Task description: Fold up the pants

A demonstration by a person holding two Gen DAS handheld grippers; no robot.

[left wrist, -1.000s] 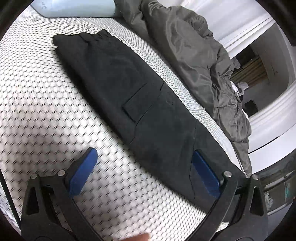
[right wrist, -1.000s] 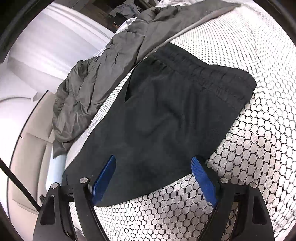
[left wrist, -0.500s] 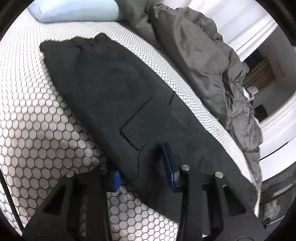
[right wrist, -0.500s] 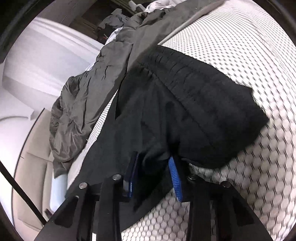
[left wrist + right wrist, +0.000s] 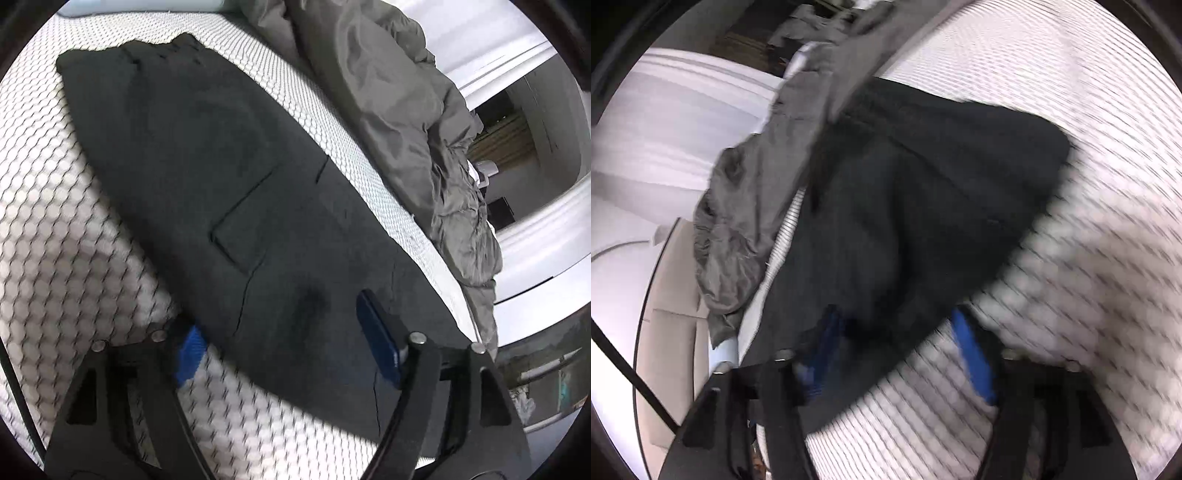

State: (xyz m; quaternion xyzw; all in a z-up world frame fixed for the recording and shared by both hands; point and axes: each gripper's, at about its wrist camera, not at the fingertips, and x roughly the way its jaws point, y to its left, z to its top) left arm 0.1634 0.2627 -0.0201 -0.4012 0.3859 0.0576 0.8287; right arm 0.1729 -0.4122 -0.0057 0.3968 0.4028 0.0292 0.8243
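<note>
Black pants [image 5: 229,192] lie flat on a white honeycomb-patterned bed, folded lengthwise, with a pocket flap in the middle. My left gripper [image 5: 284,347] is open, its blue pads straddling the near edge of the pants. In the right wrist view the pants [image 5: 923,192] show their waistband end, blurred by motion. My right gripper [image 5: 901,354] is open over the near edge of the fabric, one blue pad on the cloth and one over the bed.
A crumpled grey jacket [image 5: 399,110] lies along the far side of the pants and shows in the right wrist view [image 5: 750,192]. The honeycomb bed cover [image 5: 55,229] extends to the left. A pale pillow [image 5: 724,350] sits at the bed's end.
Both grippers were shut on the pants edge half a second ago and have opened. The right view is blurred with motion; the pants lie flat again.
</note>
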